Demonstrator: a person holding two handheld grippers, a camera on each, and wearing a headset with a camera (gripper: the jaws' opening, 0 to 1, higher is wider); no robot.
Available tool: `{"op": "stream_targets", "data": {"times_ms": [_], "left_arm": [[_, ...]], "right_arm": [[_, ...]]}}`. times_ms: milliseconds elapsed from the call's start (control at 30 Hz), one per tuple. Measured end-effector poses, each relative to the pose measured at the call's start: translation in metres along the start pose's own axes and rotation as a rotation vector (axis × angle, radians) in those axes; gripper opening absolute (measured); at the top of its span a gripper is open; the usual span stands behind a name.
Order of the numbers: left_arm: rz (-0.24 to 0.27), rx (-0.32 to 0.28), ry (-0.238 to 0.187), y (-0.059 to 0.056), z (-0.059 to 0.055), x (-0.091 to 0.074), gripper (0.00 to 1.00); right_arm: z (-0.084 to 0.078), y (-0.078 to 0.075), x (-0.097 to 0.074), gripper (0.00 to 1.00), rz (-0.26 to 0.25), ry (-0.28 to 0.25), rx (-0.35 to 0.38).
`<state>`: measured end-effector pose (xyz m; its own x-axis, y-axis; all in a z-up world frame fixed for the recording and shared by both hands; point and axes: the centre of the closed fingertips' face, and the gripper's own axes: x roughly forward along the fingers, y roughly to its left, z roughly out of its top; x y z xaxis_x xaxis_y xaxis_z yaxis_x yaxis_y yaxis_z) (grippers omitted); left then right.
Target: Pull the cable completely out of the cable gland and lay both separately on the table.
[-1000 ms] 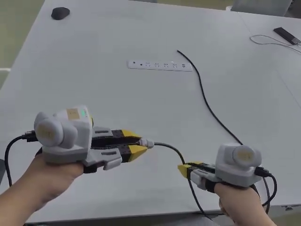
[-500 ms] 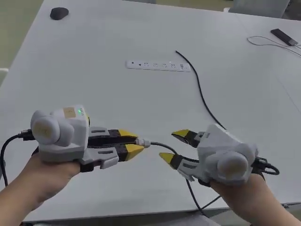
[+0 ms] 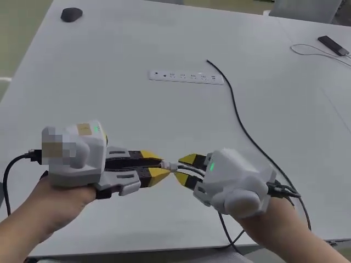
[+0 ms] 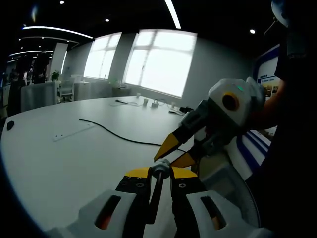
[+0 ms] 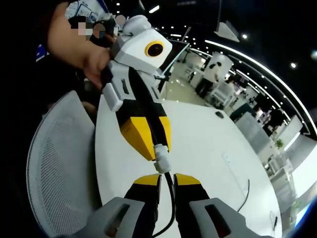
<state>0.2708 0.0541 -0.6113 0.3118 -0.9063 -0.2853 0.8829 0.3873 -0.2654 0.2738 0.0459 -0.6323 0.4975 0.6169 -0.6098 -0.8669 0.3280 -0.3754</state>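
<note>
Office — long white table [image 3: 109,49], power strip [image 3: 186,76], mesh chair [image 5: 54,163]

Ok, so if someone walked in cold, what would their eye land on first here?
Two yellow-tipped grippers meet nose to nose above the near table edge. The left gripper clamps a small white cable gland, and the right gripper stands open around the black cable right beside it. That cable snakes back across the grey table past a white power strip.
</note>
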Motion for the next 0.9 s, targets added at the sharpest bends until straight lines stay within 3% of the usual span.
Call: {"op": "stream_targets", "data": {"times_ms": [433, 667, 900], "left_arm": [[0.002, -0.002, -0.001, 0.0, -0.001, 0.0, 0.15], [0.005, 0.005, 0.006, -0.003, -0.002, 0.0, 0.15], [0.019, 0.007, -0.002, -0.003, 0.002, -0.001, 0.15]], "right_arm": [[-0.001, -0.001, 0.0, 0.0, -0.004, -0.002, 0.001], [-0.005, 0.001, -0.001, 0.0, 0.004, -0.01, 0.078], [-0.029, -0.006, -0.004, 0.0, -0.005, 0.028, 0.189]]}}
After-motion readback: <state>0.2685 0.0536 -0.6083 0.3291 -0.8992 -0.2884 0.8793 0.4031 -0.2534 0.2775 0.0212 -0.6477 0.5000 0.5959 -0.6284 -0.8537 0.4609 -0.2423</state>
